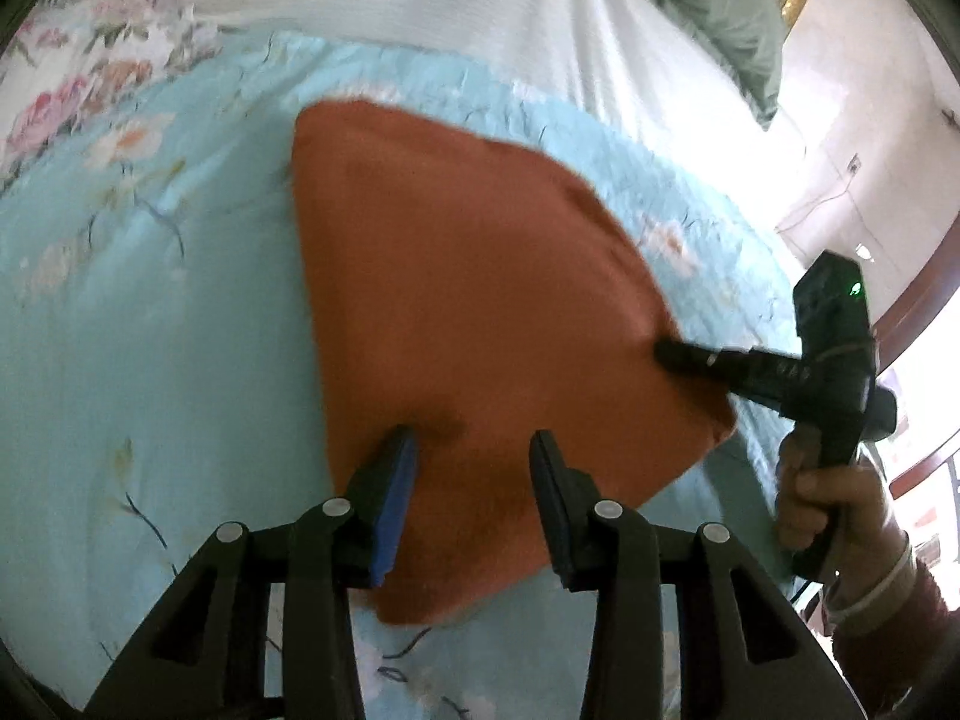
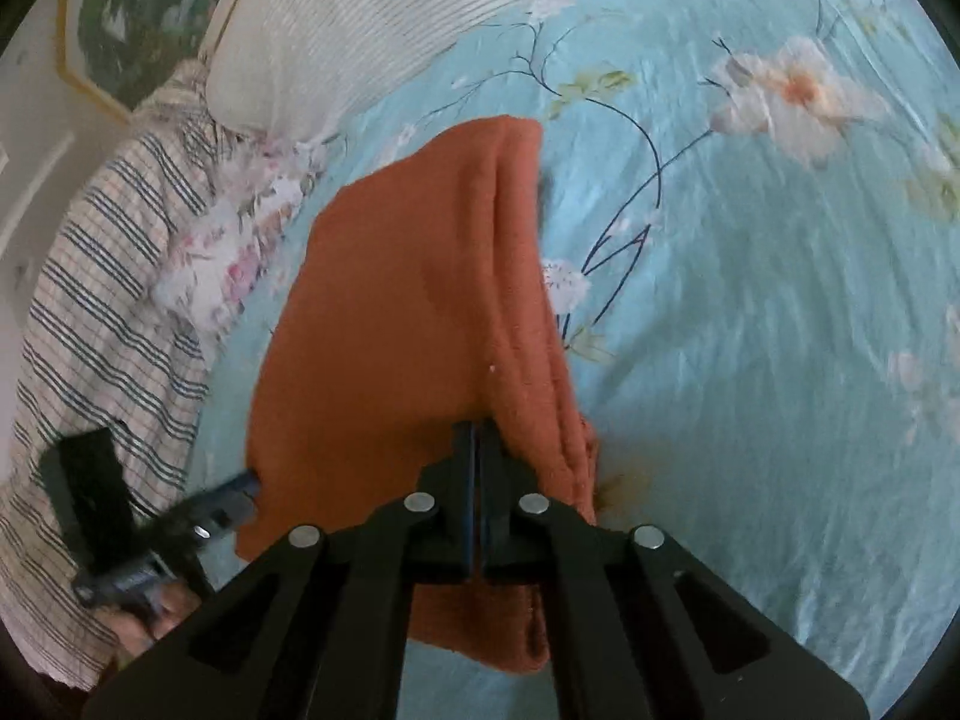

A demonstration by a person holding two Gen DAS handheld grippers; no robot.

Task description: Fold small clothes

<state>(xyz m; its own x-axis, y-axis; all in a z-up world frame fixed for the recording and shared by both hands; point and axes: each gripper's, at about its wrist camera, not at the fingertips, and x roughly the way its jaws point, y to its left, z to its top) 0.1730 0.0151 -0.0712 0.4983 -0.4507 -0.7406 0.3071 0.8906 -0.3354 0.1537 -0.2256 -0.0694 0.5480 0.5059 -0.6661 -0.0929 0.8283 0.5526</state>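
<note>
Orange cloth (image 1: pixel 468 276) lies mid-frame on the blue floral bedspread (image 1: pixel 150 312). Left gripper (image 1: pixel 474 450) hovers partly open, gripping nothing. Right gripper (image 2: pixel 475 438) is fully closed, pinching a cloth fold.

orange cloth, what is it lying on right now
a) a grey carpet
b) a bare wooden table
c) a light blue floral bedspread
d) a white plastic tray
c) the orange cloth lies spread on a light blue bedspread printed with flowers and thin dark stems, which shows all around the cloth in both wrist views.
</note>
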